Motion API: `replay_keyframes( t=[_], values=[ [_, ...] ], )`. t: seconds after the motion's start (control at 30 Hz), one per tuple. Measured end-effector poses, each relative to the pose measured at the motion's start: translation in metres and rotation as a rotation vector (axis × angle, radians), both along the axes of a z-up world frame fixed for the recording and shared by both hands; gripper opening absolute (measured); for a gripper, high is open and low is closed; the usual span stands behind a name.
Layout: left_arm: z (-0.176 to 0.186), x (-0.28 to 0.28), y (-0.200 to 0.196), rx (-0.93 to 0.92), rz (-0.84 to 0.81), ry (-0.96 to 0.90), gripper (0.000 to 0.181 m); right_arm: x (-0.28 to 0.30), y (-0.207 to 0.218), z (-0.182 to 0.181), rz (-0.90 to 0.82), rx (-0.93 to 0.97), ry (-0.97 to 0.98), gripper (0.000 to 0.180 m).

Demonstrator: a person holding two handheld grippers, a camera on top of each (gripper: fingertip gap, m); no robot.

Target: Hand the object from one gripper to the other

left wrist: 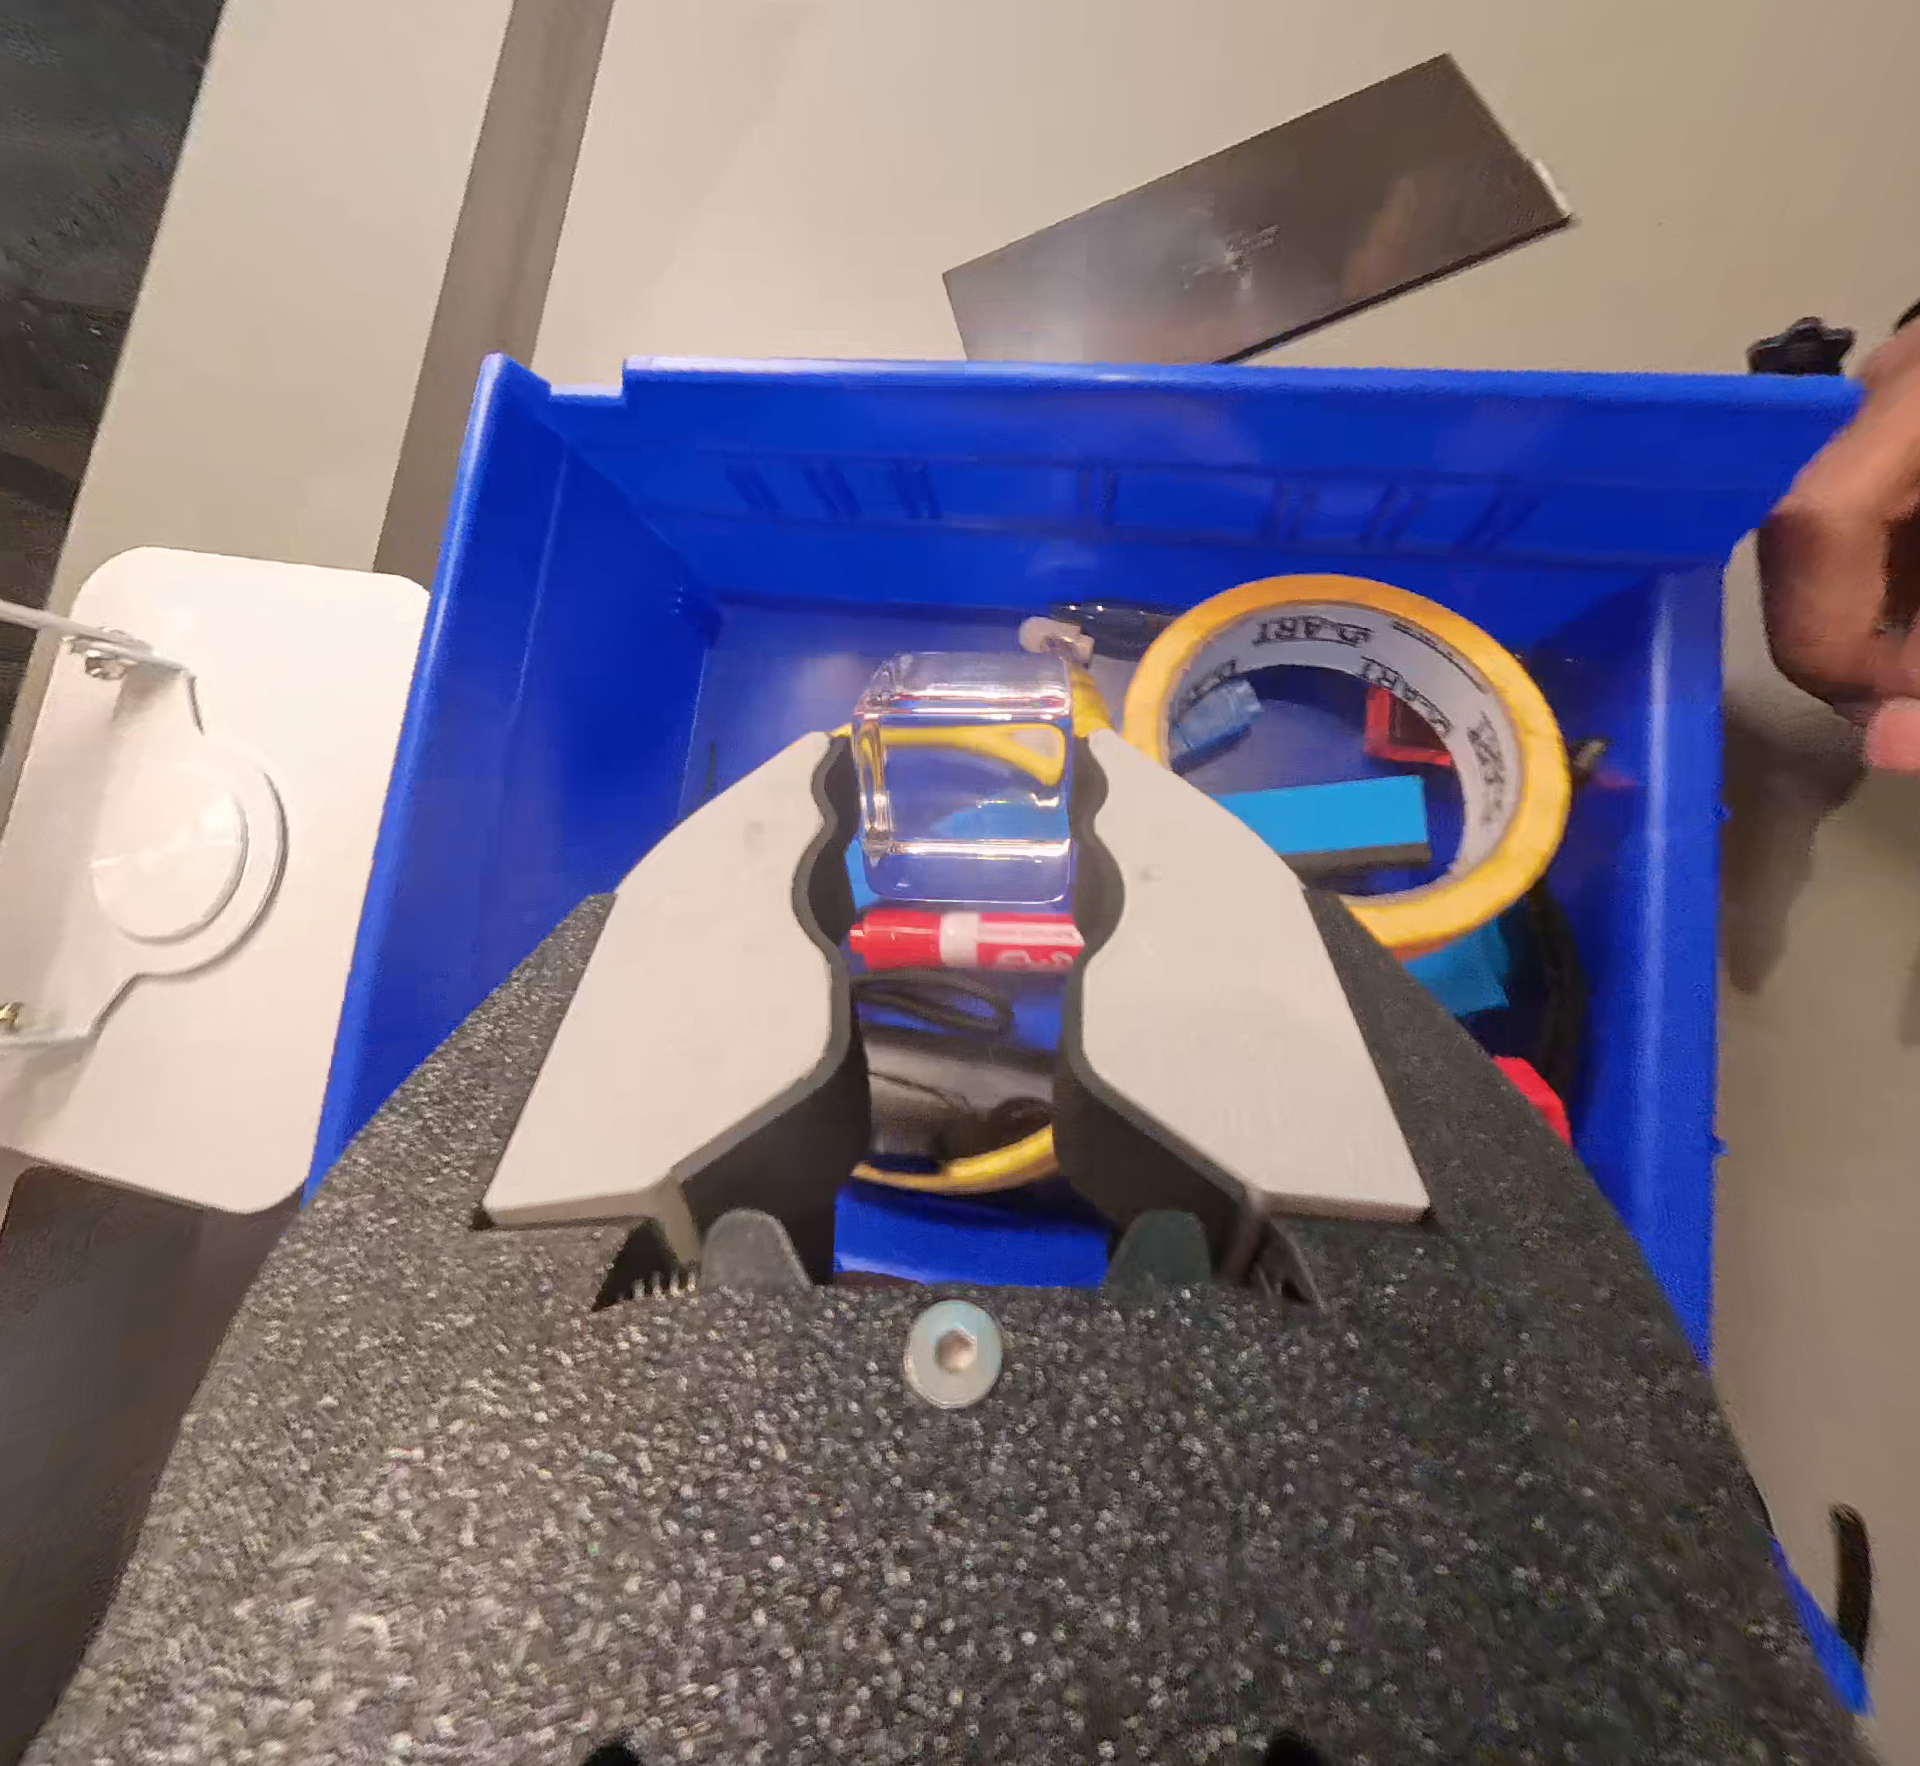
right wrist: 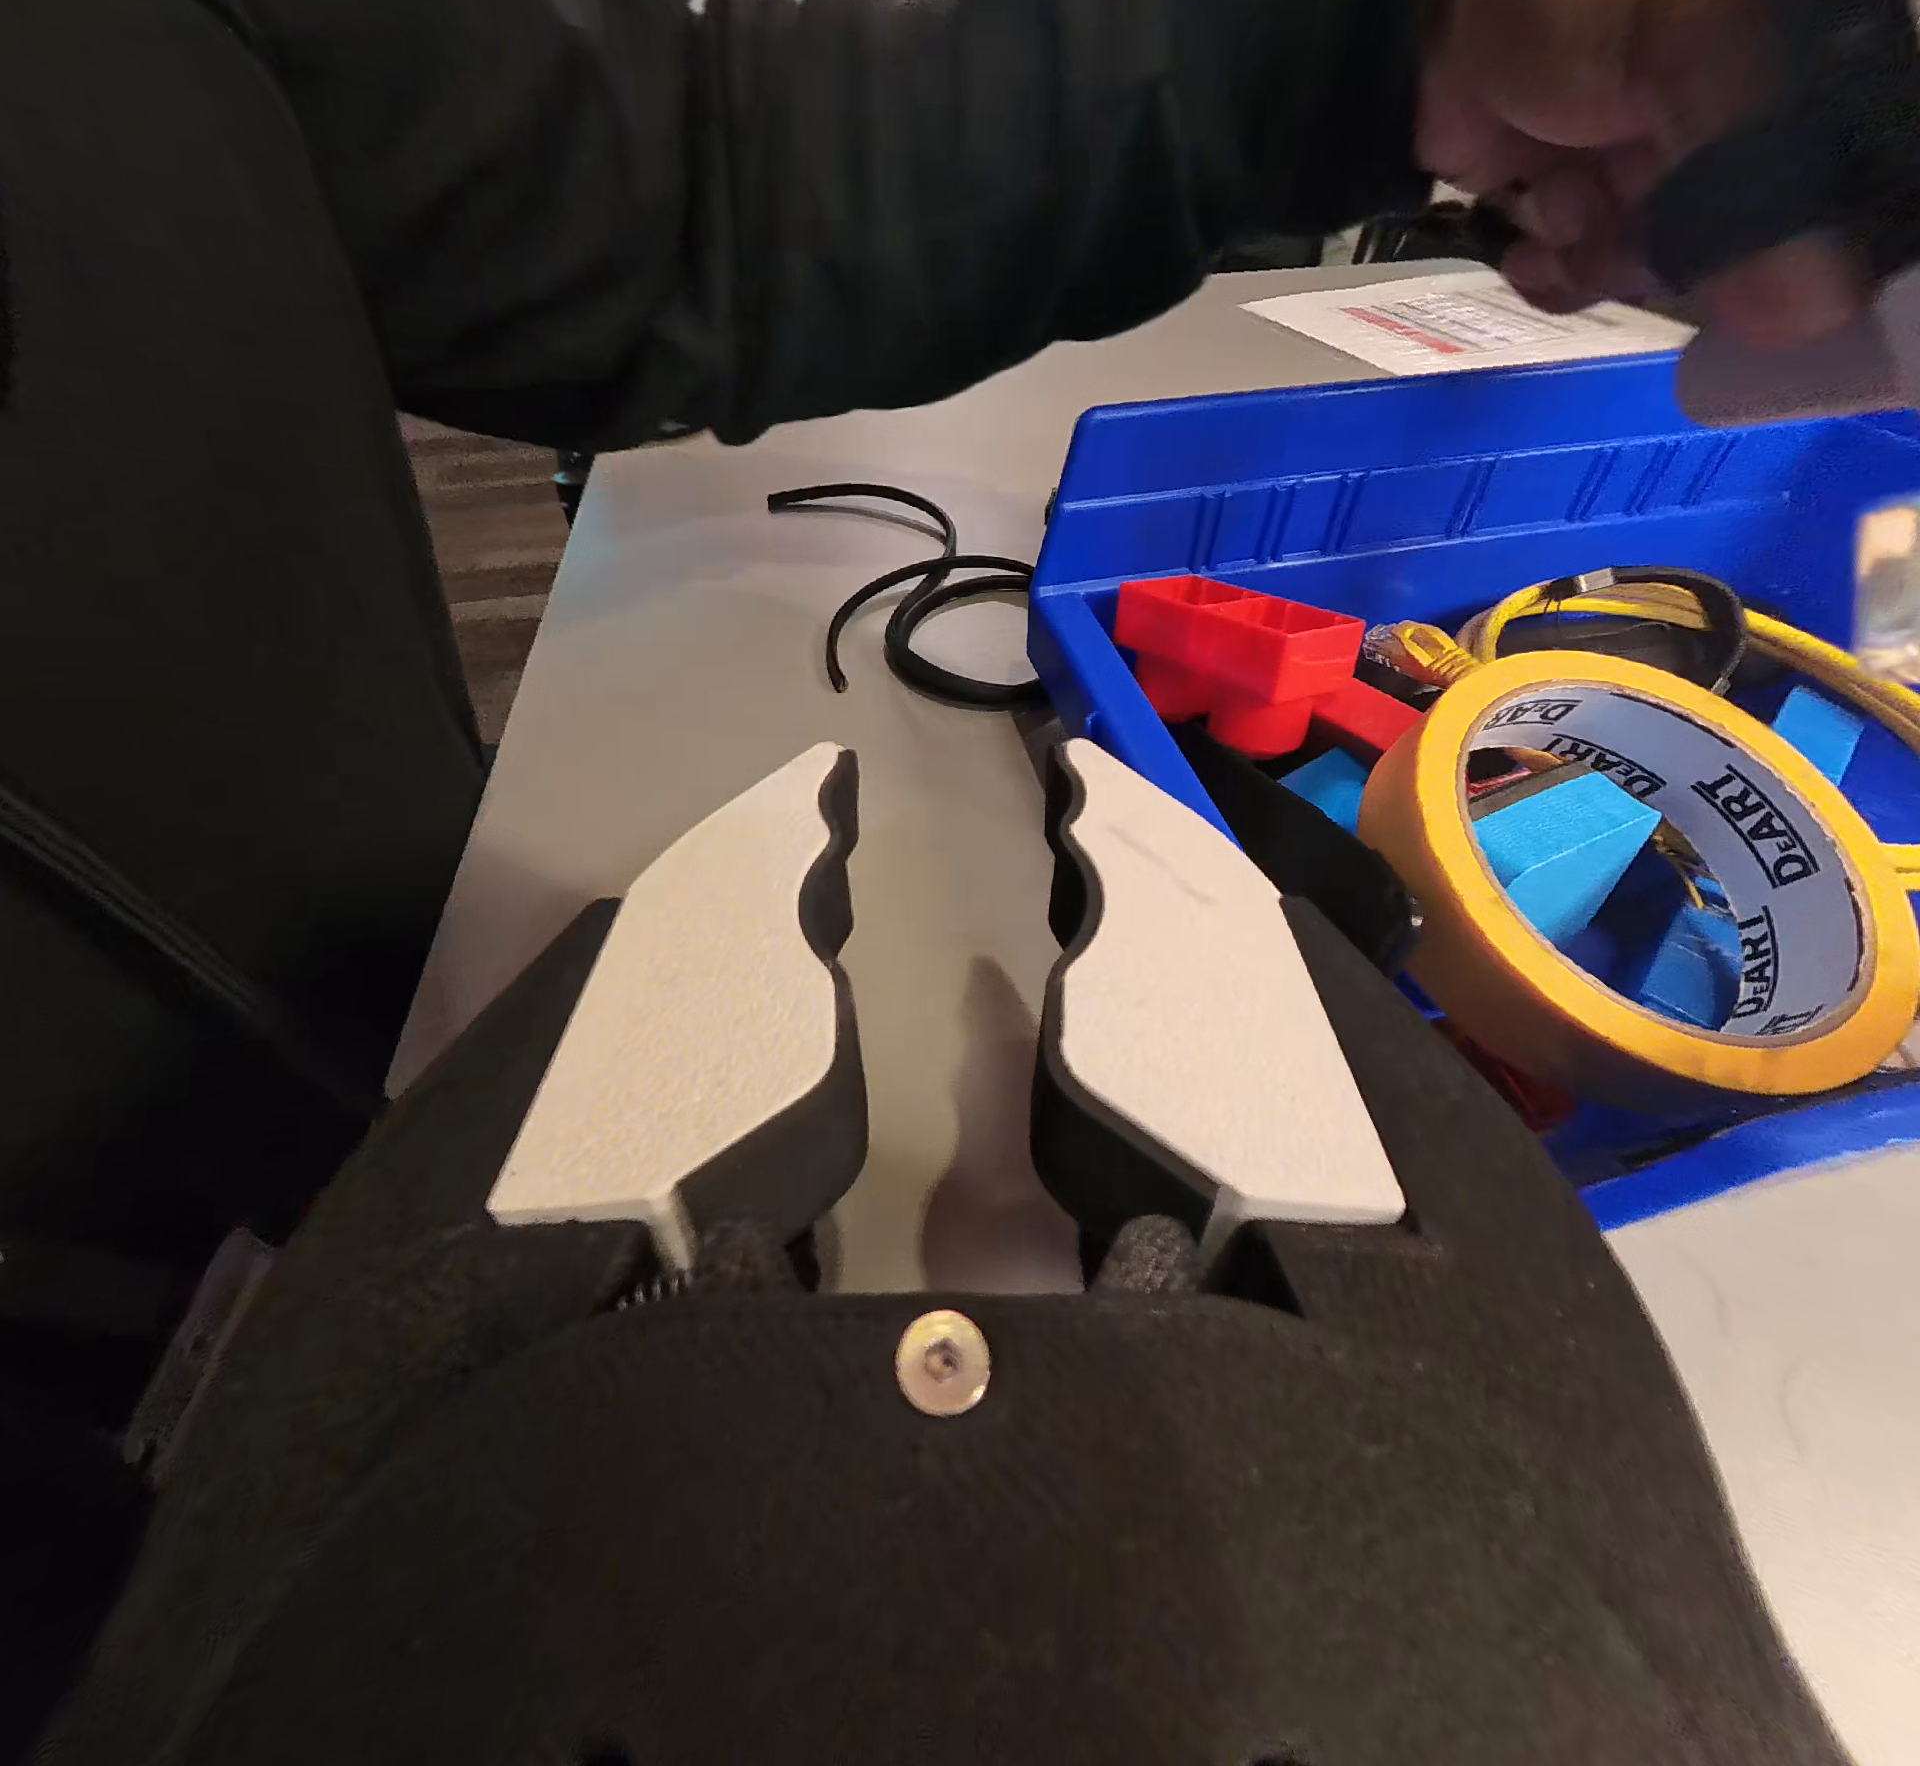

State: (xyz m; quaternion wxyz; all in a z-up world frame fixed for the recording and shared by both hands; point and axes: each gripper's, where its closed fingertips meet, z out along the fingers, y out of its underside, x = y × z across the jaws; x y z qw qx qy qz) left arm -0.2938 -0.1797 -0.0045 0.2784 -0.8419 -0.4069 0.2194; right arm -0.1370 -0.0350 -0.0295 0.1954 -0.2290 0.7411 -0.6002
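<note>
My left gripper (left wrist: 961,776) is shut on a clear plastic cube (left wrist: 966,708), held by its sides between the fingertips above the open blue bin (left wrist: 1143,407). In the right wrist view the cube (right wrist: 1886,594) shows blurred at the far right edge, over the bin (right wrist: 1351,428). My right gripper (right wrist: 951,771) is open and empty, low over the grey table just left of the bin. The two grippers are apart.
The bin holds a yellow tape roll (left wrist: 1351,750) (right wrist: 1642,875), a red marker (left wrist: 966,942), a red block (right wrist: 1236,646), blue blocks and yellow cable. A black cable (right wrist: 935,615) lies ahead of my right gripper. A white plate (left wrist: 177,864), dark sheet (left wrist: 1257,230), and a black-sleeved arm (right wrist: 935,158) are nearby.
</note>
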Motion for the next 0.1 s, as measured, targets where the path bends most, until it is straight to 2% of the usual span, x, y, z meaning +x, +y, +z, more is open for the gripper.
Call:
replay_keyframes(
  t=[0.03, 0.1],
  values=[
    [-0.004, -0.009, 0.001, 0.000, -0.005, -0.022, 0.040, 0.000, 0.000, 0.000, 0.001, 0.001, -0.007, 0.034],
    [-0.015, -0.026, 0.003, -0.003, -0.017, -0.072, 0.040, -0.002, 0.000, 0.001, 0.000, 0.007, -0.017, 0.033]
  ],
)
